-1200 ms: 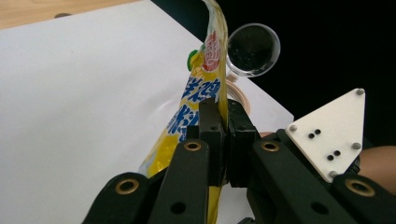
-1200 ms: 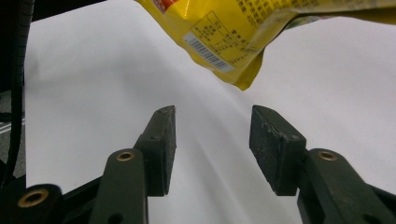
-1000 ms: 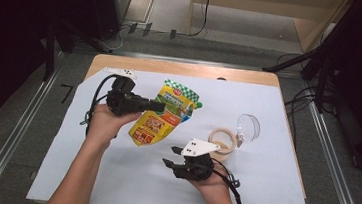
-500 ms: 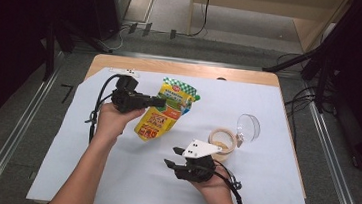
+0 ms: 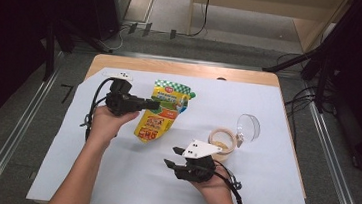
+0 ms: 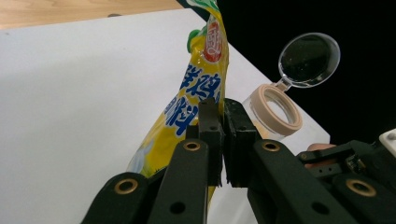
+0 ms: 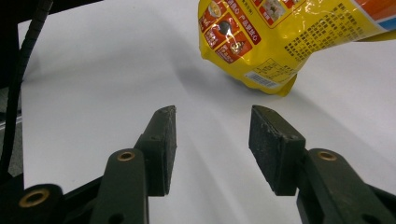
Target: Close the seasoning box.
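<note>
The yellow pouch (image 5: pixel 160 112) lies lengthwise, green top toward the table's far edge, pinched at its side by my left gripper (image 5: pixel 154 105); my right gripper (image 5: pixel 172 159) gapes empty (nearby, the open jar (image 5: pixel 223 141) on its side)

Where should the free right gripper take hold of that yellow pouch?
Grip the pouch's flat bottom corner nearest the right gripper, coming in level from that side. The left gripper pinches one side edge, so the pouch hangs tilted and its thin lower seam should fit the open jaws.

left hand-held gripper (image 5: pixel 154 104) clamped, right (image 5: pixel 171 157) — parted
</note>
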Demonstrator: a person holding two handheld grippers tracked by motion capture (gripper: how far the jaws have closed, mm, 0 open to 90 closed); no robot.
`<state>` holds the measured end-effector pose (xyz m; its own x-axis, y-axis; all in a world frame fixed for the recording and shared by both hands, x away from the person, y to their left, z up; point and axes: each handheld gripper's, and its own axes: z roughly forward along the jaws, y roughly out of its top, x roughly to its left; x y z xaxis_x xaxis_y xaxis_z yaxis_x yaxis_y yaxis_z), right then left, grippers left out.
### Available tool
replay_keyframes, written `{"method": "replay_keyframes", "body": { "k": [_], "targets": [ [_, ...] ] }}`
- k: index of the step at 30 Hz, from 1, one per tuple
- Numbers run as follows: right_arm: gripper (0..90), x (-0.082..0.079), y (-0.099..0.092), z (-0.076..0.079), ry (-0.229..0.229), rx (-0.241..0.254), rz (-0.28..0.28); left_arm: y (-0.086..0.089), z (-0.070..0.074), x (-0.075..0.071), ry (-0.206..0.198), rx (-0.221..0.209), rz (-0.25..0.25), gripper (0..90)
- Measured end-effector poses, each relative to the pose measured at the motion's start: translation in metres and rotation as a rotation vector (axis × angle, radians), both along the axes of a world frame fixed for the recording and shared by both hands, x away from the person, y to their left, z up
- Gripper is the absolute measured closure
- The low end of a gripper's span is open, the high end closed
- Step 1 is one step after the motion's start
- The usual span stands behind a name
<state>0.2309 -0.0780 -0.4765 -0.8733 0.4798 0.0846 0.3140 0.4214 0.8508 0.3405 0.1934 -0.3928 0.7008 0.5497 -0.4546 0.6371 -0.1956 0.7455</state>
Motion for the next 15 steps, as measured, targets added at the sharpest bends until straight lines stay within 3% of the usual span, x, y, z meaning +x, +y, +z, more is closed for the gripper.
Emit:
{"method": "replay_keyframes", "body": {
  "k": [15],
  "targets": [
    [52.9,0.001,0.004,0.001,-0.006,-0.004,0.016,0.015,0.001,-0.015,-0.004,0.016,-0.01,83.8]
  ]
}}
